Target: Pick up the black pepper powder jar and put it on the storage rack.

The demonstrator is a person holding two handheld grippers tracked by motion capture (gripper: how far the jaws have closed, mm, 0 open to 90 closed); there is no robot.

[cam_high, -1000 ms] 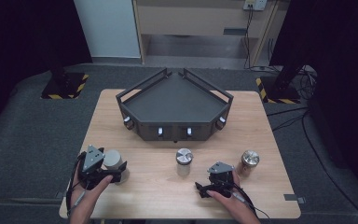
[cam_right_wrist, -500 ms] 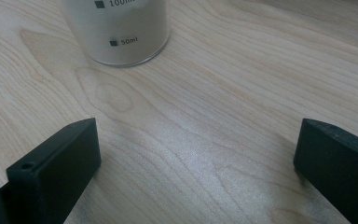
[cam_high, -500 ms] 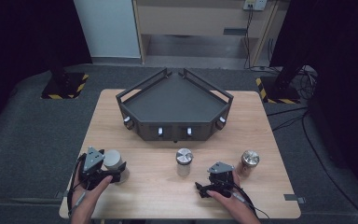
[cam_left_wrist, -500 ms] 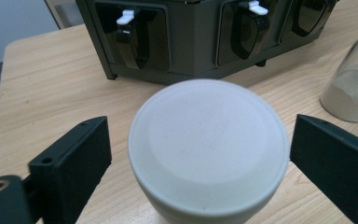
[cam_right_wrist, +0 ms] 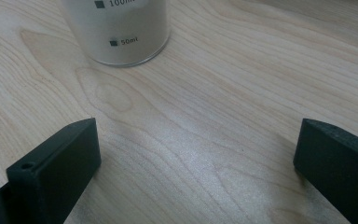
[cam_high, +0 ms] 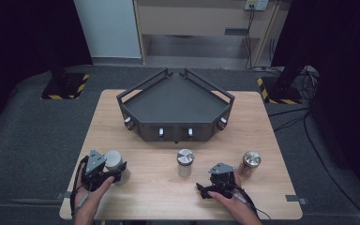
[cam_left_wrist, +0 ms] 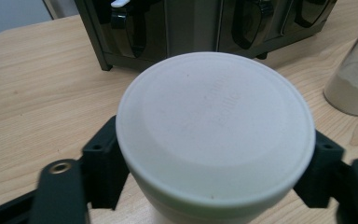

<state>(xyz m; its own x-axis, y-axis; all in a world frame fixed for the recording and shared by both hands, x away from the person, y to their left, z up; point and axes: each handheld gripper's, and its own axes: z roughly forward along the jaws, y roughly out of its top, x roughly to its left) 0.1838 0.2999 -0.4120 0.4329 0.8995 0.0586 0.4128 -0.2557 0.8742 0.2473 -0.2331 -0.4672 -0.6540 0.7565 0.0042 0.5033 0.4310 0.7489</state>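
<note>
Closing is the one change: the left gripper's (cam_high: pixel 104 169) jaws have just been drawing in, and in the left gripper view they now sit against both sides of the white-lidded jar (cam_left_wrist: pixel 214 130), just under its lid. Both hands lie about where they lay a second ago. That jar (cam_high: pixel 116 164) stands upright at the near left of the table (cam_high: pixel 262 140), so the grasp looks made and a lift could follow, likely toward the tray.

On the near right, the right gripper (cam_high: pixel 219 180) rests low over the wood with its jaws wide and nothing between them. Ahead of its left jaw in the right gripper view stands the foot of a jar with volume marks (cam_right_wrist: pixel 121 32), apart from the pads.

Further in, the middle jar (cam_high: pixel 185 161) stands alone at the table's centre, and a brown-capped jar (cam_high: pixel 251 162) stands just beside the right gripper. Neither has shifted.

Beyond them the dark tray (cam_high: pixel 136 101) sits at the far half, its floor bare. No jar has reached it yet, so the work is at an early stage.
</note>
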